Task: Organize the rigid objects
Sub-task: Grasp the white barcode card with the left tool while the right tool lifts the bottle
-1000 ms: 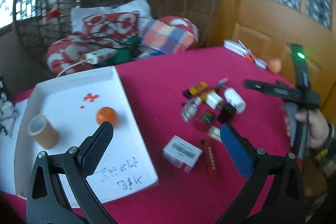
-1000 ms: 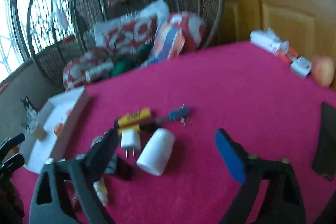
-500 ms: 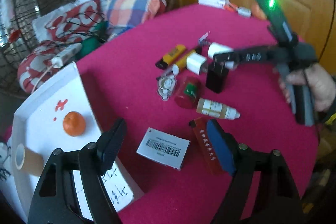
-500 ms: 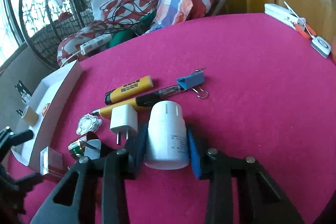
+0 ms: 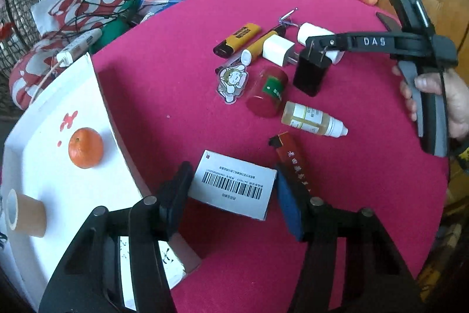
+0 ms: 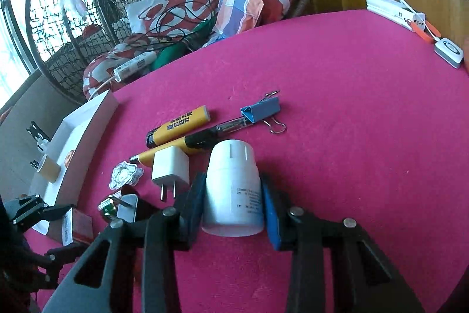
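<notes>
While the white bottle lies on the red tabletop, the right hand-held gripper is clenched on its sides. The left hand-held gripper has just been closing around the barcoded white box; its pads look not quite pressed on. Just beside it sits a white tray holding an orange.

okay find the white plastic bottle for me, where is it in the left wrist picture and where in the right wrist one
Left wrist view: the white bottle lies upper right of centre, mostly hidden behind the right gripper.
Right wrist view: the bottle sits low at centre, clamped between the right gripper's pads.
Shared landmark: the white wall charger, just left of the bottle in both.
</notes>
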Motion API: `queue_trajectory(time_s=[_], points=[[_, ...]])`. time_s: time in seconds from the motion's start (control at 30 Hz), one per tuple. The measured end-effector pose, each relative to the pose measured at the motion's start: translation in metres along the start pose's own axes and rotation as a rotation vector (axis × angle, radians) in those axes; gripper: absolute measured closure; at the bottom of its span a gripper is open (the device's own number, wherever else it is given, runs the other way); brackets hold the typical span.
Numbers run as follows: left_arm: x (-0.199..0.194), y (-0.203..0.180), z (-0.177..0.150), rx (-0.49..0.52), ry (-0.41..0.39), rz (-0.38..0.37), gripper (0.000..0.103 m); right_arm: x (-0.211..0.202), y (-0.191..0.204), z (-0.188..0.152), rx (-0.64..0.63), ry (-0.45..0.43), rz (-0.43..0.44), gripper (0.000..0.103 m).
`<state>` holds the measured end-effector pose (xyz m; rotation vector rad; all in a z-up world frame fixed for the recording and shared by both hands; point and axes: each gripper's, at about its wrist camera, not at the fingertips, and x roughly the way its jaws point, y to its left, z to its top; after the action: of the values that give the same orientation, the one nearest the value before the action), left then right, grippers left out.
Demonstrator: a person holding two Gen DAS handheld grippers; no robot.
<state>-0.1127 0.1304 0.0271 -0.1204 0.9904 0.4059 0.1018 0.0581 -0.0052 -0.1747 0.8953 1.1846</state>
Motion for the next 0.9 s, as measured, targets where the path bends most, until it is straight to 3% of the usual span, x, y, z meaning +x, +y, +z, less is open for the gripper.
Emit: queue_trajectory(time_s=[0.13, 0.27, 0.43, 0.6, 0.73, 0.9], points=[[-0.005, -0.005, -0.002, -0.037, -0.040, 0.007, 0.047, -0.002, 0.001, 0.000, 0.004, -0.015, 0.008, 0.067], [-0.034, -0.003, -0.001, -0.141, -0.161, 0.007, 0.047, -0.021, 0.004, 0.002, -0.002, -0.088, -0.027, 0.067], [-0.085, 0.006, 0.002, -0.280, -0.349, 0.104, 0.047, -0.067, 0.007, 0.013, 0.017, -0.238, -0.011, 0.067], [-0.124, 0.030, 0.000, -0.410, -0.462, 0.226, 0.047, -0.116, 0.030, 0.027, -0.032, -0.384, 0.045, 0.067], [-0.132, 0.044, -0.007, -0.463, -0.472, 0.242, 0.047, -0.133, 0.054, 0.032, -0.088, -0.430, 0.100, 0.067], [-0.129, 0.049, -0.016, -0.491, -0.454, 0.254, 0.047, -0.131, 0.080, 0.031, -0.137, -0.407, 0.167, 0.067]])
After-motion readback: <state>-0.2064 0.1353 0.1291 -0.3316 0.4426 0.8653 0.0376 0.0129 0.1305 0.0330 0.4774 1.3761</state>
